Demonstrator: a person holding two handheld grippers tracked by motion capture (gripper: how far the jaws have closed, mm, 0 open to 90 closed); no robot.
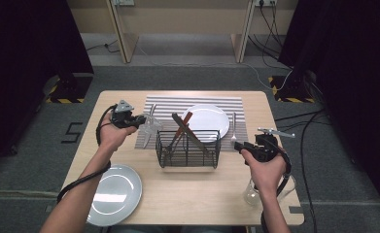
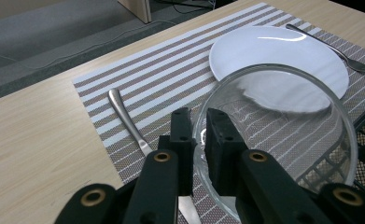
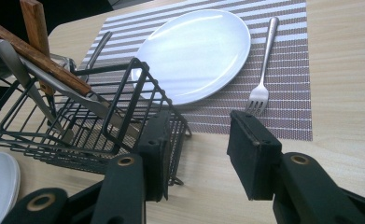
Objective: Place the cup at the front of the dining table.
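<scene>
grey carpet floor (image 1: pixel 187 80), black curtains (image 1: pixel 27 39)

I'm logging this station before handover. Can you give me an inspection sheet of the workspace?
Surface: wooden table, striped mat.
Job's things: glass, tilted, rim pinched by the left claw; white plate, fork, knife on the mat.
Clutter: wire basket with utensils; grey plate; second glass.
Grippers: right claw open.
Cables: on the floor behind.
Surroundings: dark curtains, grey carpet.
</scene>
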